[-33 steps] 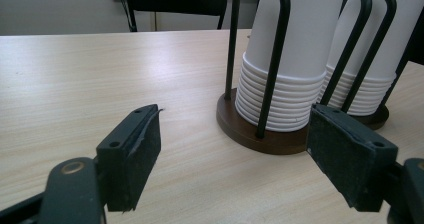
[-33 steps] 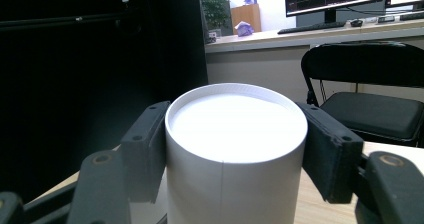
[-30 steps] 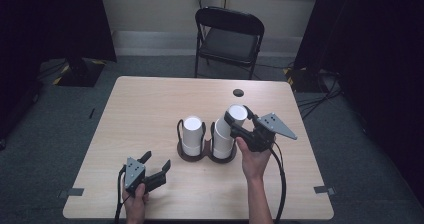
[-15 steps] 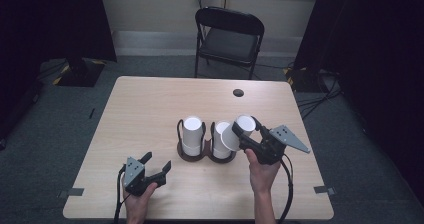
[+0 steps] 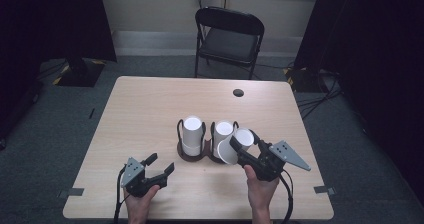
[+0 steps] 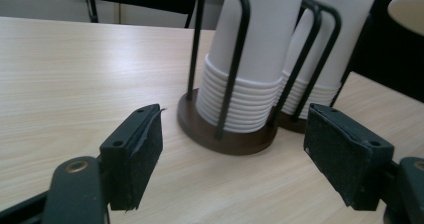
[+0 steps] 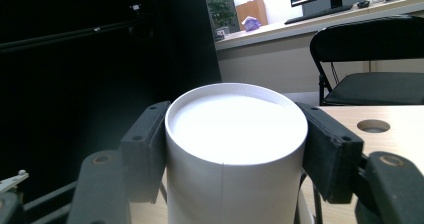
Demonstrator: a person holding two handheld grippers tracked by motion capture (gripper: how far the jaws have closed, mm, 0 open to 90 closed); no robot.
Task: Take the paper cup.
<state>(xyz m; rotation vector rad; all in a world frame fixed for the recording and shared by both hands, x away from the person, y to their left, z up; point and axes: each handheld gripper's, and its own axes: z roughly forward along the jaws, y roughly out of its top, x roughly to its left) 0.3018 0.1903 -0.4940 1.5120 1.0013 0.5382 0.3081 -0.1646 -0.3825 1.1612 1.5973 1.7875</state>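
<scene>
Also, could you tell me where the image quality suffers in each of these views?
High view: the room's sides fall into near black, the table evenly lit. Left gripper view: the near jaws are soft, the cup stacks sharper. Right gripper view: the held cup glares white, its left background very dark.

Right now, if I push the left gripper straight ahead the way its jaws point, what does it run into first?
Likely the dark round base of the nearer cup holder, then its stack of white cups. The left gripper is open with bare table between, though depth is hard to judge.
</scene>
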